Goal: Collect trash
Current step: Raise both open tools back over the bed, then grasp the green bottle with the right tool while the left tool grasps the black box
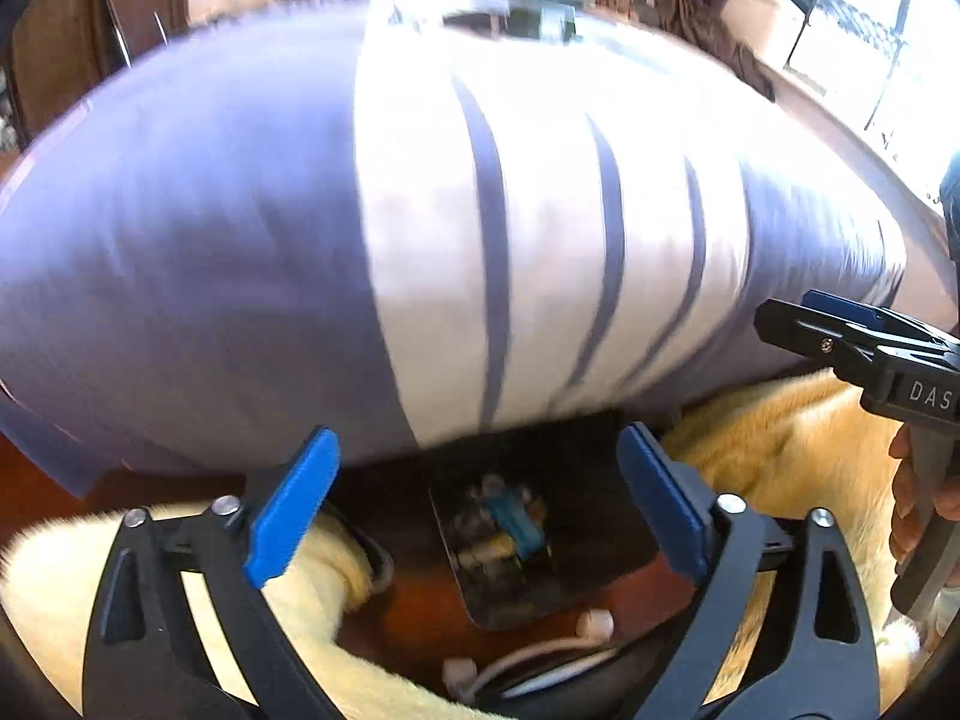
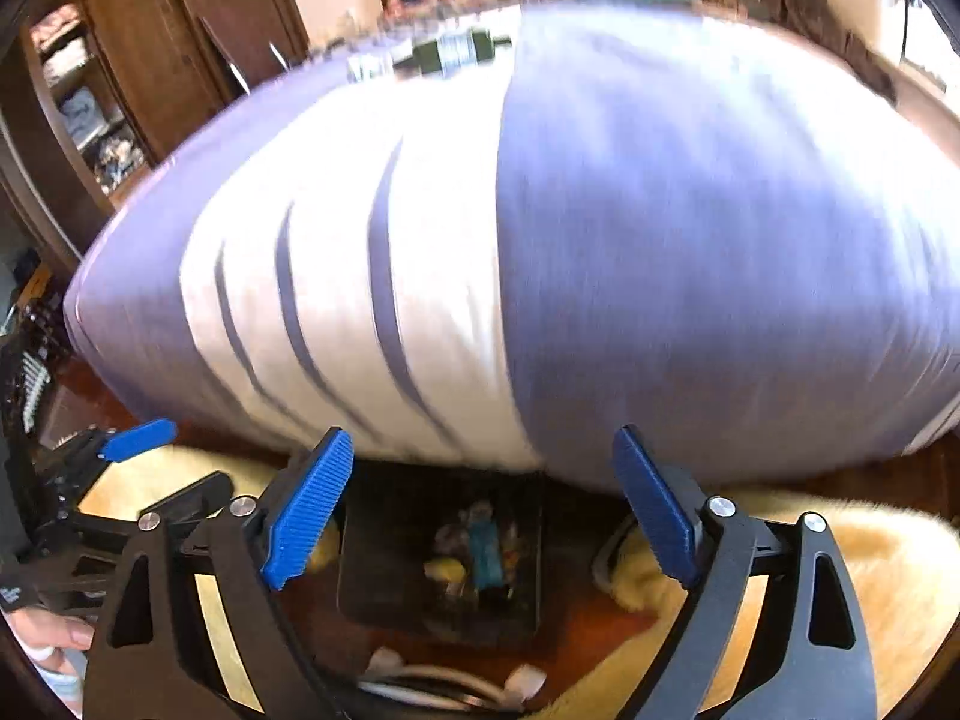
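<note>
A large purple and white striped pillow fills most of both views. Both grippers point at its near edge. My left gripper is open and empty. My right gripper is open and empty; it also shows at the right edge of the left wrist view. Below the fingers lies a dark glossy card or phone-like slab, seen again in the right wrist view. On top of the pillow at the far end lie a green bottle and other small items, all blurred.
A cream fluffy blanket lies on both sides of the slab on a dark wooden surface. A white cable with plugs lies at the near edge. Wooden cupboards stand at the left, a bright window at the right.
</note>
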The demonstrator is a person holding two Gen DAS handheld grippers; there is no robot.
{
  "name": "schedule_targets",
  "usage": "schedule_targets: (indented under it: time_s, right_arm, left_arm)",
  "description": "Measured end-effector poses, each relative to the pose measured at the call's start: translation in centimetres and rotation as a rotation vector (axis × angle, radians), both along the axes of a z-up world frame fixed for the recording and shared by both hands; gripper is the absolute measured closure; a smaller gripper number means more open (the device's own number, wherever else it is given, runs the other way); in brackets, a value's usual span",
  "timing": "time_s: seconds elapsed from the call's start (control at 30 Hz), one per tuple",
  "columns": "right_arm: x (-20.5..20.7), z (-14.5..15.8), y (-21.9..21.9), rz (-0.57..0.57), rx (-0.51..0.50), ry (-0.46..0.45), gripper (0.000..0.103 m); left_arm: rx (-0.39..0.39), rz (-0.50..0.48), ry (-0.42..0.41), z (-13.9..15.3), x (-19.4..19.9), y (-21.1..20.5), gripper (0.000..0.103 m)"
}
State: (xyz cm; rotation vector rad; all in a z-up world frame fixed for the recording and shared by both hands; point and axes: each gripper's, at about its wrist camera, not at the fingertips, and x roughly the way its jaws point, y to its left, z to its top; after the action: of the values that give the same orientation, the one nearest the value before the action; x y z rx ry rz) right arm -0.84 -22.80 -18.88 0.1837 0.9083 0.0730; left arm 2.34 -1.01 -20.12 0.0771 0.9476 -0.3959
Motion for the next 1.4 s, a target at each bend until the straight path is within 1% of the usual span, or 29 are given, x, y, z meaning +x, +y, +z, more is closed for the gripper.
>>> schedule_targets:
  time_s: [0.07, 0.13, 0.23, 0.33, 0.43, 0.57, 0.73, 0.87, 0.97, 1.13, 1.2, 1.27, 1.3, 1.37, 1.4]
  right_arm:
    - [0.7, 1.5, -0.2, 0.006, -0.011, -0.038, 0.012]
    - [1.9, 2.9, -0.4, 0.006, -0.024, -0.068, 0.012]
    - [3.7, 4.8, -0.5, 0.000, -0.027, -0.097, 0.012]
    - [6.2, 6.1, -0.2, -0.001, -0.047, -0.122, 0.012]
    - [9.2, 6.7, 0.1, -0.001, -0.065, -0.128, 0.012]
    - [12.9, 6.9, 0.6, -0.009, -0.039, -0.122, 0.012]
    - [18.6, 6.7, 1.6, -0.020, 0.001, -0.098, 0.012]
    - [22.1, 6.3, 2.7, -0.024, 0.019, -0.081, 0.013]
    - [24.9, 5.5, 3.3, -0.027, 0.024, -0.044, 0.013]
    - [28.6, 4.5, 3.3, -0.066, 0.021, -0.003, 0.013]
    - [29.5, 4.0, 3.3, -0.074, 0.011, 0.014, 0.018]
    - [30.0, 3.7, 3.2, -0.080, -0.001, 0.023, 0.028]
    - [30.0, 3.8, 3.0, -0.081, 0.002, 0.019, 0.031]
    - [29.9, 3.9, 2.5, -0.073, 0.014, 0.013, 0.041]
    - [29.8, 3.8, 2.2, -0.071, 0.018, 0.012, 0.044]
  left_arm:
    - [0.000, 0.008, -0.048, 2.0, 0.8, 0.4, 0.011]
    - [0.001, 0.011, -0.078, 3.2, 1.8, 0.8, 0.011]
    - [0.031, 0.027, -0.138, 5.2, 4.0, 1.1, 0.011]
    - [0.054, 0.043, -0.187, 7.0, 6.1, 1.6, 0.011]
    - [0.070, 0.054, -0.202, 8.0, 9.0, 1.5, 0.011]
    - [0.073, 0.062, -0.188, 8.1, 13.2, 1.6, 0.011]
    - [0.090, 0.073, -0.167, 7.7, 17.7, 1.6, 0.011]
    - [0.115, 0.056, -0.160, 7.3, 20.0, 1.0, 0.011]
    - [0.124, 0.040, -0.157, 6.9, 21.2, 0.4, 0.011]
    - [0.133, 0.015, -0.156, 6.6, 22.9, -0.5, 0.011]
    - [0.132, 0.011, -0.156, 6.5, 23.5, -0.7, 0.011]
    - [0.129, 0.008, -0.153, 6.4, 24.0, -1.0, 0.011]
    - [0.126, 0.004, -0.153, 6.4, 24.3, -1.2, 0.011]
    - [0.121, -0.002, -0.155, 6.5, 24.7, -1.5, 0.011]
    - [0.119, -0.006, -0.156, 6.5, 25.0, -1.7, 0.011]
